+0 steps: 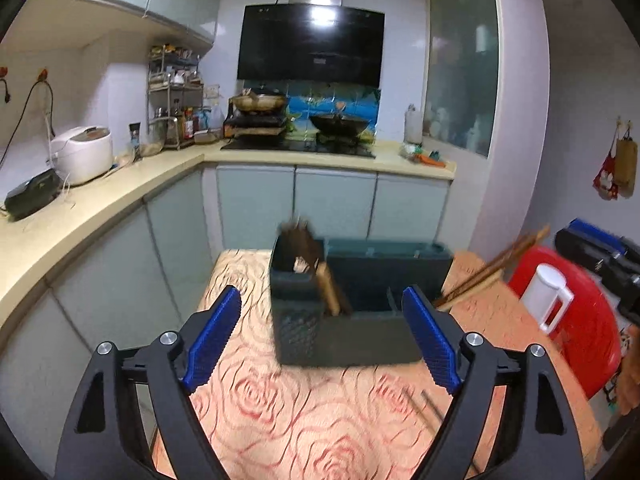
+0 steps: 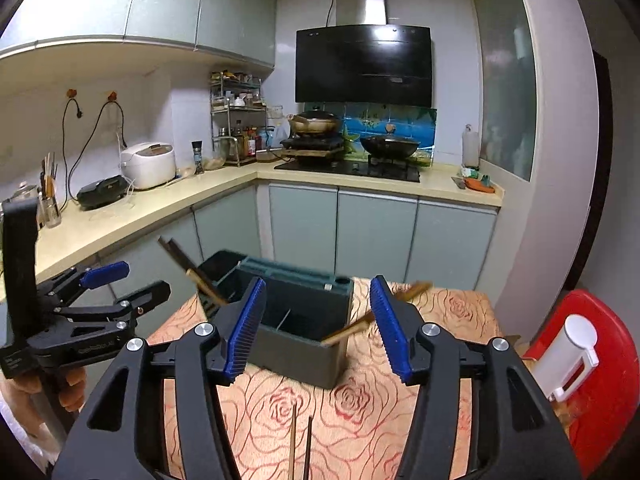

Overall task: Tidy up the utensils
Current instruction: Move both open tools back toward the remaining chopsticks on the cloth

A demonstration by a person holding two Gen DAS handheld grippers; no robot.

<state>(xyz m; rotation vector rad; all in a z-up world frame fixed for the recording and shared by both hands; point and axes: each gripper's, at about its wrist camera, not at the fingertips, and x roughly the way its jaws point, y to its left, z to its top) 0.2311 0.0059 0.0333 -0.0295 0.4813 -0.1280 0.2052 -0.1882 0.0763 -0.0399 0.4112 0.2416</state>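
Note:
A dark green utensil holder (image 1: 360, 292) (image 2: 296, 328) stands on the rose-patterned table. Brown chopsticks (image 1: 308, 256) (image 2: 192, 268) lean out of its left compartment. More wooden chopsticks (image 1: 492, 268) (image 2: 352, 330) stick out at its right side. Two thin dark chopsticks (image 2: 300, 440) lie on the cloth near me. My left gripper (image 1: 320, 328) is open and empty, just short of the holder; it also shows in the right wrist view (image 2: 128, 280). My right gripper (image 2: 318, 324) is open and empty, facing the holder; its body shows at the right edge of the left wrist view (image 1: 600, 252).
A red plastic stool (image 1: 576, 320) (image 2: 592, 380) with a white dispenser (image 1: 548, 296) (image 2: 572, 360) on it stands right of the table (image 1: 320, 420). Beyond are the kitchen counter (image 2: 160, 208), a rice cooker (image 2: 150, 164) and pans on the stove (image 2: 390, 146).

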